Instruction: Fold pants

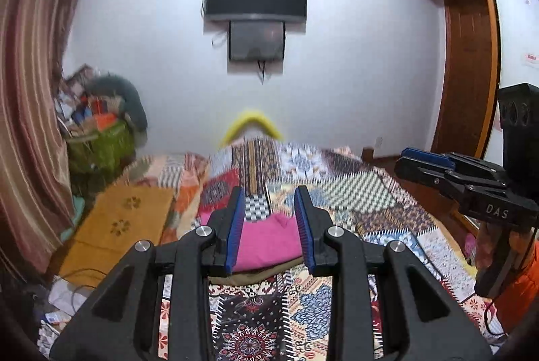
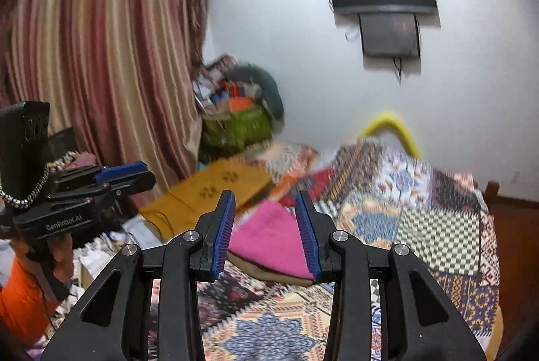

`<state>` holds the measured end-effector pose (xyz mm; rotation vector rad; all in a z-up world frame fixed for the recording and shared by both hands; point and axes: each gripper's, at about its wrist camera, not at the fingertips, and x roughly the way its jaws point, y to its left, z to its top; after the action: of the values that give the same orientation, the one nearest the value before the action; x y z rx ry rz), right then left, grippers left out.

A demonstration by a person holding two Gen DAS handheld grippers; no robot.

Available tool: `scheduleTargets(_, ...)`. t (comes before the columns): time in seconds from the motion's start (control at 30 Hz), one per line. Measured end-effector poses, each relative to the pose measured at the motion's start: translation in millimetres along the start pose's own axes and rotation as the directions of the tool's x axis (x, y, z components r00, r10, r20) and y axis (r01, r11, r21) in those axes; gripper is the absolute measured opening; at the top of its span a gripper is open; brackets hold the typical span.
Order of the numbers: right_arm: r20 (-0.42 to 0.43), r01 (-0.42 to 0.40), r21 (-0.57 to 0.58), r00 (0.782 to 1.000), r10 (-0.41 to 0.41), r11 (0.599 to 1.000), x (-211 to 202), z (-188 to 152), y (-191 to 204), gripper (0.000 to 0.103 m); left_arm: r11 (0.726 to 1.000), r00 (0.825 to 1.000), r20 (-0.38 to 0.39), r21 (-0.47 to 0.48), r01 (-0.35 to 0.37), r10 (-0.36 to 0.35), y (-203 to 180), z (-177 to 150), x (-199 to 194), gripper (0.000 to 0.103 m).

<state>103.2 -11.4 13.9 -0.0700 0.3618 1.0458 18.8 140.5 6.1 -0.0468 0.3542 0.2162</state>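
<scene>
olive garment (image 1: 256, 275) mostly hidden under folded pink pants (image 1: 266, 239).

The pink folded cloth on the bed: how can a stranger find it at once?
Find the bed under a many-patterned patchwork cover. Near its middle lies a small stack of folded garments; the pink folded cloth is on top, over an olive-brown piece. It is the only plain bright pink thing there.

The right gripper (image 2: 265, 233) hangs over the patchwork bedspread (image 2: 421, 226), jaws apart and empty. Beyond them lie folded pink pants (image 2: 269, 239); the left gripper (image 2: 124, 174) is left of them.
</scene>
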Motion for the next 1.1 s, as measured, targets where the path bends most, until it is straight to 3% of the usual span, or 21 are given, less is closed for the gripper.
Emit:
scheduleTargets(0.1, 0.055, -0.019, -0.002, 0.998, 0.019, 1.0, -24, 1, 12, 0.034, 1.0, 0.999, 0.047, 0.004, -0.013, 0.013, -13, 1, -27, 0.033)
scheduleTargets(0.17, 0.082, -0.031, 0.005, 0.996, 0.031, 0.999, -37, -1, 18, 0.034, 1.0, 0.997, 0.078, -0.003, -0.018, 0.018, -21, -1, -43, 0.051)
scheduleTargets(0.27, 0.116, -0.047, 0.027, 0.992, 0.044, 0.999, -54, -5, 26, 0.036, 1.0, 0.994, 0.111, -0.012, -0.02, 0.021, -27, -6, -61, 0.06)
scheduleTargets(0.37, 0.152, -0.021, 0.033, 0.988, 0.016, 0.999, -66, -9, 32, 0.054, 1.0, 0.992, 0.119, -0.013, -0.026, 0.028, -31, -9, -71, 0.068)
scheduleTargets(0.47, 0.165, 0.006, 0.031, 0.986, -0.011, 1.0, -74, -12, 38, 0.059, 0.999, 0.992, 0.125, -0.025, -0.027, 0.03, -33, -11, -76, 0.075)
scheduleTargets(0.5, 0.168, 0.012, 0.034, 0.986, -0.018, 0.999, -75, -13, 39, 0.066, 0.999, 0.991, 0.126, -0.027, -0.03, 0.033, -34, -12, -78, 0.077)
scheduleTargets(0.57, 0.175, 0.037, 0.037, 0.984, -0.043, 0.999, -77, -14, 40, 0.077, 0.998, 0.99, 0.135, -0.039, -0.04, 0.045, -33, -14, -82, 0.089)
scheduleTargets(0.87, 0.191, 0.122, 0.047, 0.973, -0.129, 0.991, -85, -16, 40, 0.099, 0.997, 0.988, 0.143, -0.06, -0.054, 0.062, -31, -21, -85, 0.097)
scheduleTargets(1.1, 0.182, 0.163, 0.028, 0.969, -0.166, 0.986, -88, -20, 43, 0.102, 0.997, 0.988, 0.146, -0.057, -0.045, 0.053, -35, -22, -81, 0.098)
